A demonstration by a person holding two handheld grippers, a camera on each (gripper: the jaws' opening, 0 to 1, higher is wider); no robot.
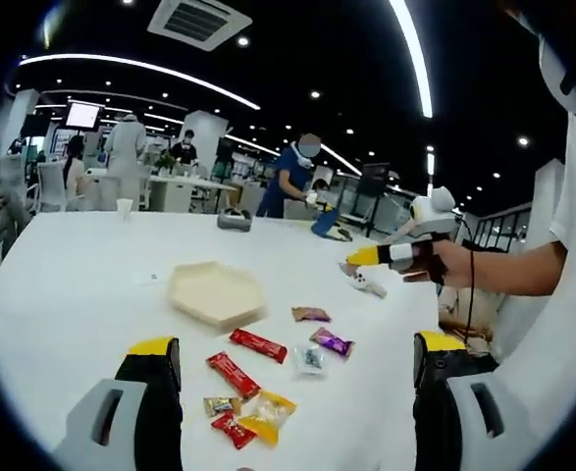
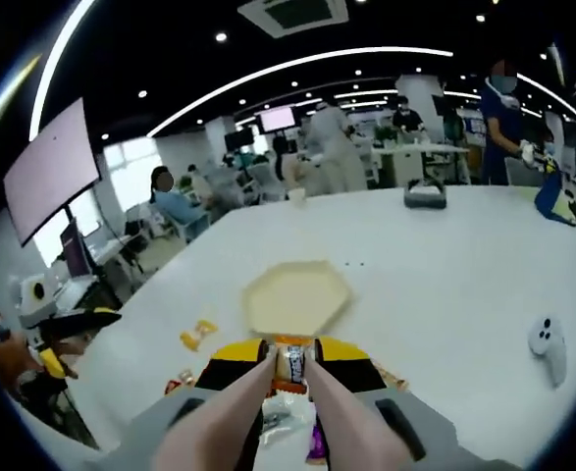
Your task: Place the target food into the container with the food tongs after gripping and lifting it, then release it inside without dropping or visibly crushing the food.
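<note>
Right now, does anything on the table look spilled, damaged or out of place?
Nothing stands out. The snack packets lie loose beside the empty hexagonal container, none torn. The right tool holds tongs pinching one packet.

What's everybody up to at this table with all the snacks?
A person holds a gripper in each hand. The right gripper clamps food tongs, which seem to pinch a small snack packet just short of the hexagonal container. The left gripper hangs open above more wrapped snacks on the white table.
</note>
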